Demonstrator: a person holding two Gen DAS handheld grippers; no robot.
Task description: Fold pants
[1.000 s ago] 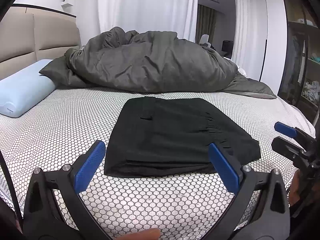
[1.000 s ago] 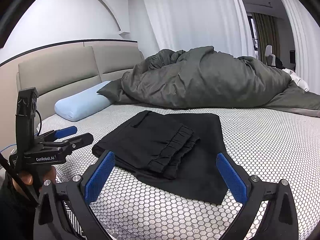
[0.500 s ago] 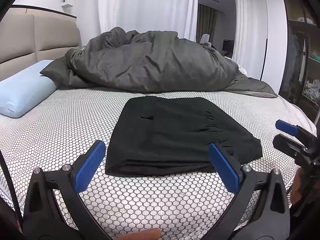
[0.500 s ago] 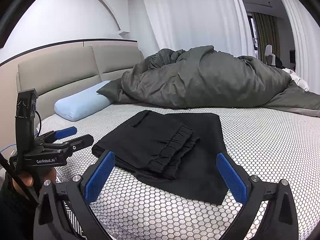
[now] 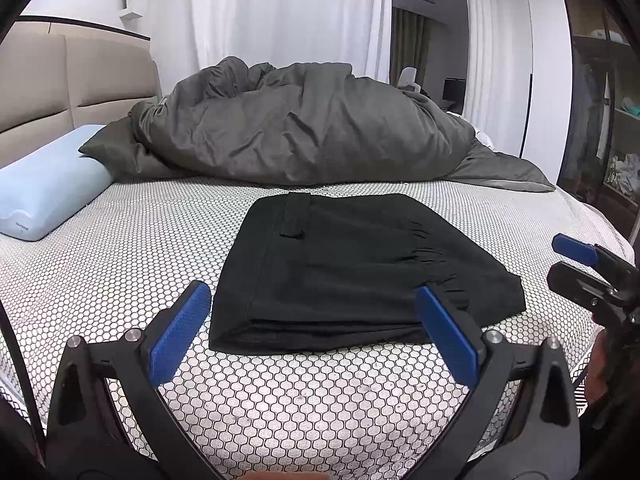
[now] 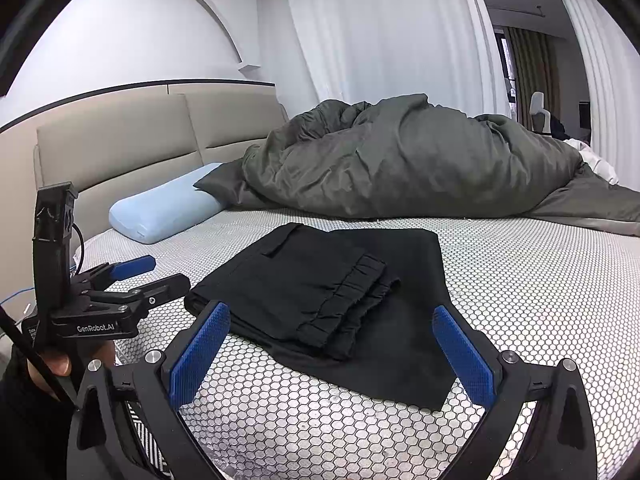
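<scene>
Black pants (image 5: 352,268) lie folded into a flat rectangle on the bed's honeycomb-patterned sheet (image 5: 120,264), the elastic waistband on top toward the right. They also show in the right wrist view (image 6: 332,292). My left gripper (image 5: 316,332) is open and empty, just short of the pants' near edge. My right gripper (image 6: 332,348) is open and empty, above the near corner of the pants. Each gripper shows in the other's view: the right one (image 5: 576,260) at the far right, the left one (image 6: 148,276) at the left.
A crumpled grey duvet (image 5: 304,128) fills the far side of the bed. A light blue pillow (image 5: 44,188) lies at the left by the beige headboard (image 5: 68,80). White curtains (image 5: 288,12) hang behind. A dark wardrobe (image 5: 600,100) stands at the right.
Both grippers stay open and nearly still. The left wrist view has shifted very slightly; the pants lie unchanged.
</scene>
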